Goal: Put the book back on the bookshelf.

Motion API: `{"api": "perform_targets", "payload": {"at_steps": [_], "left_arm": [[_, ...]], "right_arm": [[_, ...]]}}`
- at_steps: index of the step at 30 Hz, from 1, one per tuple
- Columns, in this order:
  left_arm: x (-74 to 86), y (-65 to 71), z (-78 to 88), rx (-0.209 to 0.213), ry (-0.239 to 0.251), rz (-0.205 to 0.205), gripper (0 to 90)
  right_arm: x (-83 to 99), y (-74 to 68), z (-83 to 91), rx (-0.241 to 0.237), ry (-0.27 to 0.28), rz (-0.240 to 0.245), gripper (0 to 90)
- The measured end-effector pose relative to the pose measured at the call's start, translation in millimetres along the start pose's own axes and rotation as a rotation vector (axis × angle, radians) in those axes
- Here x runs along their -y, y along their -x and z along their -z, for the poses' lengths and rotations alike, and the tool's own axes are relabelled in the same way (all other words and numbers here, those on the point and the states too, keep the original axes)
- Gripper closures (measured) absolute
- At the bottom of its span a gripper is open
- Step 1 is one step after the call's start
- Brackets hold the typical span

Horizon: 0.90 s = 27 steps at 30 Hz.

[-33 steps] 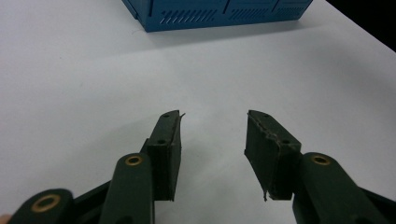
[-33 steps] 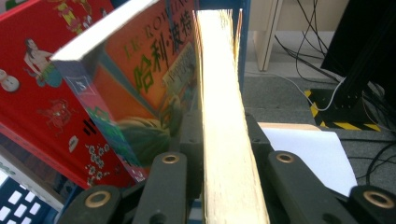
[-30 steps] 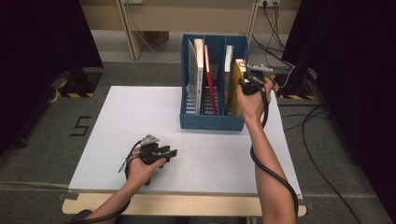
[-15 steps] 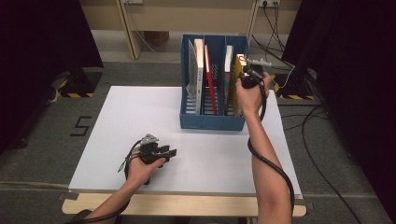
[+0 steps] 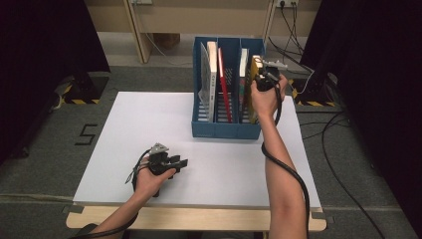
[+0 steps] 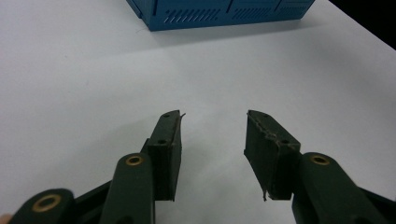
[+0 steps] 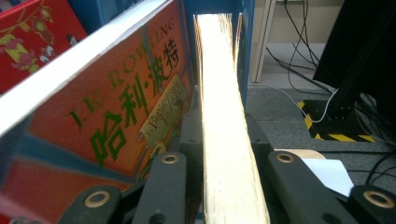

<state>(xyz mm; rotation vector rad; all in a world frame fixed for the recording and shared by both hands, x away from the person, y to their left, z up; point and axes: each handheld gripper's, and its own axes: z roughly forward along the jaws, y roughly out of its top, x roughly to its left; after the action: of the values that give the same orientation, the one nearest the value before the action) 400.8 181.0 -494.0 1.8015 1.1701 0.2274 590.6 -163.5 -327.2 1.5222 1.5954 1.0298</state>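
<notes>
High view: two grippers, left gripper (image 5: 180, 162) and right gripper (image 5: 263, 75), one blue rack (image 5: 226, 130)

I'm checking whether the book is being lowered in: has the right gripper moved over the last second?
Yes. The right gripper, shut on the yellow book, has shifted slightly left, toward the blue file rack, over its rightmost slot.

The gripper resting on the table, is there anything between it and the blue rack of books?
Nothing. In the left gripper view, bare white table runs from the open left gripper to the blue rack; the high view agrees.
</notes>
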Motion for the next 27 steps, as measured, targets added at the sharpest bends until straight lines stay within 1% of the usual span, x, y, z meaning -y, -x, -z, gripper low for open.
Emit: {"api": "perform_targets", "payload": {"at_steps": [6, 14, 15, 16, 18, 19, 22, 24, 27], "left_arm": [[0.4, -0.7, 0.1, 0.001, 0.002, 0.001, 55.3], [1.3, -1.2, 0.4, 0.002, 0.003, 0.002, 55.2], [1.3, -1.1, 0.8, 0.0, 0.002, 0.003, 55.2], [1.4, -1.2, 1.1, 0.001, 0.003, 0.003, 55.2], [1.6, -1.4, 1.5, 0.001, 0.005, 0.003, 55.2], [1.8, -1.3, 1.6, 0.002, 0.004, 0.003, 55.1], [2.2, -1.1, 1.6, 0.004, 0.005, 0.002, 55.0], [2.2, -0.8, 1.4, 0.004, 0.006, 0.004, 55.0], [2.1, -0.9, 1.4, 0.005, 0.006, 0.004, 54.9]], "right_arm": [[2.6, 0.3, -3.8, -0.002, -0.013, 0.0, 76.1], [2.7, 0.6, -6.2, -0.009, -0.012, -0.002, 75.2], [2.7, 0.6, -6.3, -0.008, -0.012, -0.009, 74.7], [2.5, 1.1, -6.4, -0.007, -0.016, -0.016, 73.4], [2.1, 2.8, -5.4, -0.022, -0.023, -0.031, 71.0], [2.4, 3.1, -5.2, -0.019, -0.028, -0.022, 69.7], [4.8, 4.5, -3.7, -0.02, -0.037, -0.017, 65.6], [7.2, 5.1, -2.7, -0.022, -0.032, -0.027, 63.3], [9.8, 5.8, 0.9, -0.026, -0.021, -0.024, 62.2]]}}
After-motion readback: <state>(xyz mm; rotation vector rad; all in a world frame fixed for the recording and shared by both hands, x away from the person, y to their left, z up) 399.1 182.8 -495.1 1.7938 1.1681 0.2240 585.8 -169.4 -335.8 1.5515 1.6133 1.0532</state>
